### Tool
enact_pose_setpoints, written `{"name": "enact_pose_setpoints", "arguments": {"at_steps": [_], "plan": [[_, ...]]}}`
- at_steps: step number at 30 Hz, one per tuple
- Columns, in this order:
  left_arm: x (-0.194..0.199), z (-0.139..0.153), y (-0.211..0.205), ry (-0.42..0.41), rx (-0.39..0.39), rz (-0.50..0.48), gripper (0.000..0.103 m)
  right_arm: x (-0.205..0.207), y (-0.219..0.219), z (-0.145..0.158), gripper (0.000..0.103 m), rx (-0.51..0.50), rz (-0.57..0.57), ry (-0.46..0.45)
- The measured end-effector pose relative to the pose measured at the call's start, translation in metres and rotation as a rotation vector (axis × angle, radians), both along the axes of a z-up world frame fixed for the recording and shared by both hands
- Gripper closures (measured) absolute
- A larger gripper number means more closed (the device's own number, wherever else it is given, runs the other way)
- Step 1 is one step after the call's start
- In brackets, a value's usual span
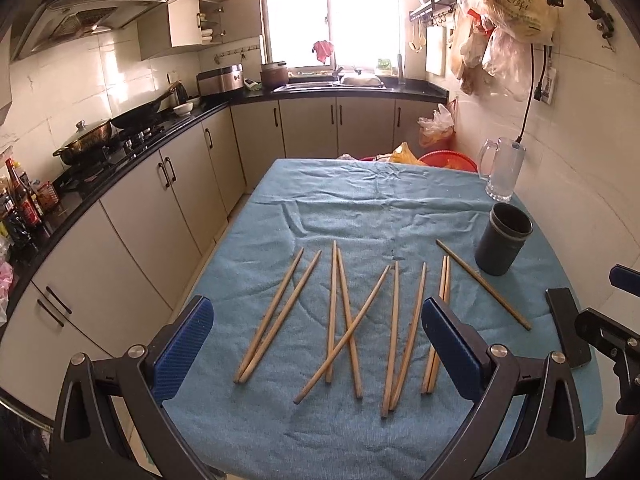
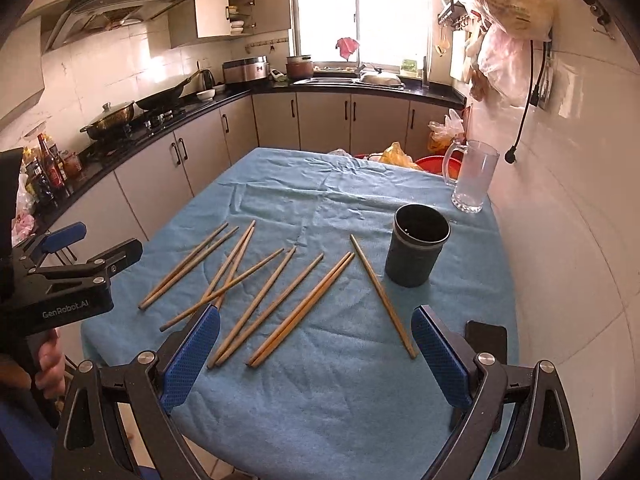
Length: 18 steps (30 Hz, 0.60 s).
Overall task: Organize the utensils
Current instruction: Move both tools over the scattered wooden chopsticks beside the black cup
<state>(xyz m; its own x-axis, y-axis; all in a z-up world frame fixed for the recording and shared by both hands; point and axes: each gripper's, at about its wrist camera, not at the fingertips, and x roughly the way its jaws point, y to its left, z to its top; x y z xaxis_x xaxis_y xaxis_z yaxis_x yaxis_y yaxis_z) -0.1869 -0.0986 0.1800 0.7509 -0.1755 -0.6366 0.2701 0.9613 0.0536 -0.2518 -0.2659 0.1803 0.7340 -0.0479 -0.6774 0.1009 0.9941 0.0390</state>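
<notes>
Kitchen cabinets and a bright window stand behind a worktop (image 1: 360,208) draped in a blue cloth (image 2: 320,380). Wooden chopsticks (image 1: 348,320) lie spread across the near middle of the cloth, several crossing; 1 chopstick (image 2: 382,294) lies apart to the right, just beside a dark cup (image 2: 416,252). A glass mug (image 2: 472,178) stands farther right. Left tongs (image 1: 318,344) hover over the chopsticks, spread and holding nothing. Right tongs (image 2: 316,354) are likewise spread wide and hold nothing.
</notes>
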Motion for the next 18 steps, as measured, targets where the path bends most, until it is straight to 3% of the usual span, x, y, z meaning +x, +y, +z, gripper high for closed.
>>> {"name": "enact_pose_setpoints", "arguments": {"at_steps": [18], "plan": [[-0.003, -0.004, -0.019, 0.005, 0.019, -0.051, 0.0, -0.006, -0.011, -0.001, 0.005, -0.001, -0.009, 0.01]]}}
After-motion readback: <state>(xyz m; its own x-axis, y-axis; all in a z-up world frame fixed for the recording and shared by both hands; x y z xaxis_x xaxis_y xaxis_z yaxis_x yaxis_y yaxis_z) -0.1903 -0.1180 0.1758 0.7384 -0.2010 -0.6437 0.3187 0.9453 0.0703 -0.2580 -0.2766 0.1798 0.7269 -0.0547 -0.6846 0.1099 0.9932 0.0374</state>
